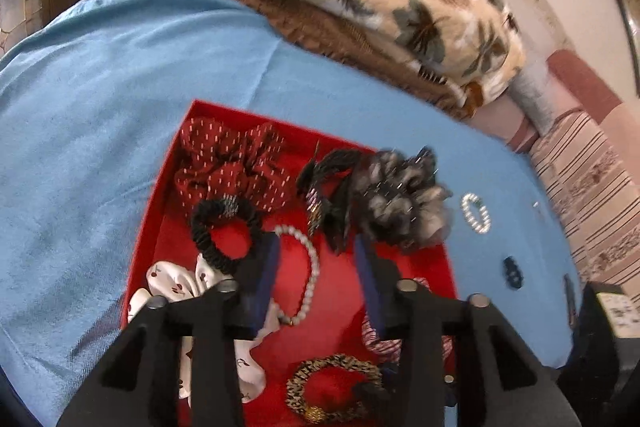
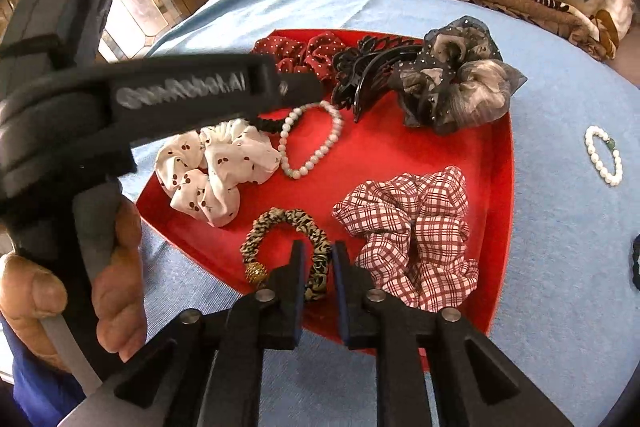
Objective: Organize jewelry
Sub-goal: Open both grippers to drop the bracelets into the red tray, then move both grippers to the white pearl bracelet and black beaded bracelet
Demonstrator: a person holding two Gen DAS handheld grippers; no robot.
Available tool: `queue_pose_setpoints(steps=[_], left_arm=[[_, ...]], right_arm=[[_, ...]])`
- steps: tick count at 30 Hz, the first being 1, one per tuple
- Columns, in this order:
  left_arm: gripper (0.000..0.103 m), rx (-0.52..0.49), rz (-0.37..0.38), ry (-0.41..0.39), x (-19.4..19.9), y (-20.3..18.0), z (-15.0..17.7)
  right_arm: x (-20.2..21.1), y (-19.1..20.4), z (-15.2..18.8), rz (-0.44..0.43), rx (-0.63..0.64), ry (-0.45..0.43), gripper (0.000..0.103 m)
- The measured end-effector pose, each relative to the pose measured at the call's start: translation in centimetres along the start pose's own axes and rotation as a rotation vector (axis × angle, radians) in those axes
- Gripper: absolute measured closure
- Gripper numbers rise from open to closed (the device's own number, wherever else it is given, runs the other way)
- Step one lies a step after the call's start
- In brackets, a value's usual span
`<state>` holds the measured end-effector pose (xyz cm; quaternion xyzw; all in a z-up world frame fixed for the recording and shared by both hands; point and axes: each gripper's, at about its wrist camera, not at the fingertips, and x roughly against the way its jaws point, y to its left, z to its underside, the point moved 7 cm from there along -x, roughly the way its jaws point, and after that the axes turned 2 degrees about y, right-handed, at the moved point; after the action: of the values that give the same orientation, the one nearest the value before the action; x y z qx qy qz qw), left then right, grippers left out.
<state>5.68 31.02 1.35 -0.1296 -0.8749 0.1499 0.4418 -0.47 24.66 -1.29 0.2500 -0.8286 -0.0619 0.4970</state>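
Red tray (image 2: 502,163) on the blue cloth (image 2: 560,267), holding scrunchies, a black claw clip (image 2: 360,75) and a pearl bracelet (image 2: 316,143).

My left tongs (image 1: 318,247): spread above that bracelet, gripping nothing.

My right tongs (image 2: 318,251): slightly parted astride the leopard-print hair tie (image 2: 292,219), pads not pressing it.

Second pearl bracelet (image 2: 604,155): outside the tray, on the cloth.
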Motion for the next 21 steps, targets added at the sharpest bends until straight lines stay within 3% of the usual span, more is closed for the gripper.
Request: queue_pose_setpoints(steps=[3, 7, 16, 21], left_arm=[[0.062, 0.017, 0.016, -0.027, 0.7, 0.1, -0.3], [0.062, 0.036, -0.015, -0.037, 0.9, 0.7, -0.2], [0.062, 0.003, -0.275, -0.102, 2.2, 2.1, 0.2], [0.059, -0.026, -0.352, -0.159, 3.6, 2.0, 0.4]], right_arm=[[0.7, 0.1, 0.3, 0.011, 0.011, -0.017, 0.071], [1.6, 0.2, 0.6, 0.009, 0.010, -0.026, 0.065], [4.0, -0.2, 2.0, 0.046, 0.027, -0.075, 0.052], [5.1, -0.9, 2.7, 0.084, 0.043, -0.105, 0.049]])
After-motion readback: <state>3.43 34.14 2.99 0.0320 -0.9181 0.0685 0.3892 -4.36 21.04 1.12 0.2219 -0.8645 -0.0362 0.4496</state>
